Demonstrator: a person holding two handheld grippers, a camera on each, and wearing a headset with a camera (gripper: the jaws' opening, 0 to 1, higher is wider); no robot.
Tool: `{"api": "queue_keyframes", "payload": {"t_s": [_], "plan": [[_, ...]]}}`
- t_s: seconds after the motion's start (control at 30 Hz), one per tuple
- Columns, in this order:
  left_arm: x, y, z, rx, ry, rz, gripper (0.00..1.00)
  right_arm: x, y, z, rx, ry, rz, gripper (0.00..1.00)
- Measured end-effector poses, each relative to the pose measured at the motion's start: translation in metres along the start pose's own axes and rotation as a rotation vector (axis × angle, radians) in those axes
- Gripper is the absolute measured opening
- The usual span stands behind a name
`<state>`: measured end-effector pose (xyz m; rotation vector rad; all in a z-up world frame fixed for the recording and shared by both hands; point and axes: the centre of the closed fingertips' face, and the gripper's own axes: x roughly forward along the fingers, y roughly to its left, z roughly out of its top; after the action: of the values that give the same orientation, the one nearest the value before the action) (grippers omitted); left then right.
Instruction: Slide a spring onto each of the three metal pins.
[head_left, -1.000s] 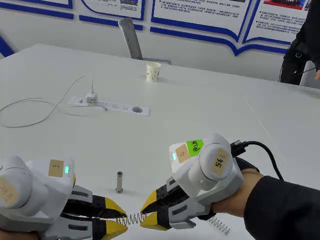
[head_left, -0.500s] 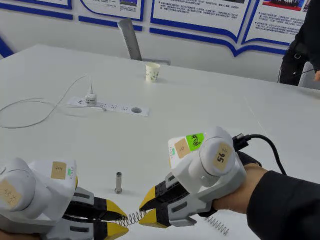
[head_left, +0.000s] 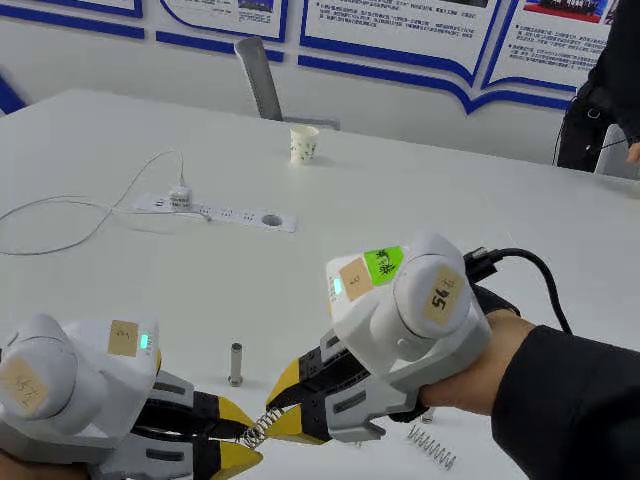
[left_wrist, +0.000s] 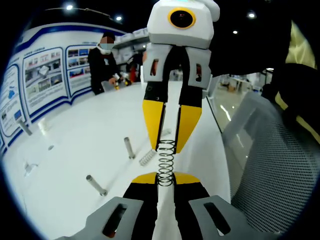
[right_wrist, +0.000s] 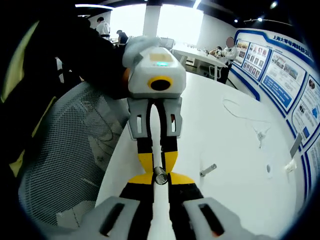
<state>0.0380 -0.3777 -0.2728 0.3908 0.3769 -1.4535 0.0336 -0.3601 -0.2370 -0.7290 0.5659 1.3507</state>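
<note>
A short coil spring (head_left: 258, 428) hangs just above the white table (head_left: 400, 230), stretched between the two grippers. My left gripper (head_left: 248, 441), at the bottom left, is shut on one end. My right gripper (head_left: 271, 419) faces it and is shut on the other end. In the left gripper view the spring (left_wrist: 166, 162) runs from my own yellow tips (left_wrist: 165, 180) up to the right gripper (left_wrist: 166, 145). The right gripper view shows the spring (right_wrist: 160, 176) end-on. One metal pin (head_left: 237, 364) stands just behind the grippers. Two pins (left_wrist: 129, 148) (left_wrist: 95, 185) and a loose spring (left_wrist: 147, 157) are on the table.
Another loose spring (head_left: 432, 447) lies at the front right under my right hand. A power strip (head_left: 220, 212) with a white cable, and a paper cup (head_left: 304, 143), sit farther back. A mesh chair (left_wrist: 270, 165) is close to the table edge. A person (head_left: 600, 90) stands at the far right.
My right gripper has moved left and slightly up, closer to the left gripper. The spring between them now looks shorter and tilted instead of level.
</note>
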Motion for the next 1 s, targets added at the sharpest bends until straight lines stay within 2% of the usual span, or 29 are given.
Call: {"api": "queue_keyframes", "payload": {"t_s": [0.27,1.0], "plan": [[0.0031,-0.0008,0.0028,0.006,-0.006,-0.001,0.1,0.0017,0.0004,0.0076,-0.02,0.005,0.007,0.11],[0.0023,0.0001,0.006,0.012,-0.021,0.005,0.1,0.0052,0.0005,-0.0018,0.022,0.073,0.031,0.14]]}}
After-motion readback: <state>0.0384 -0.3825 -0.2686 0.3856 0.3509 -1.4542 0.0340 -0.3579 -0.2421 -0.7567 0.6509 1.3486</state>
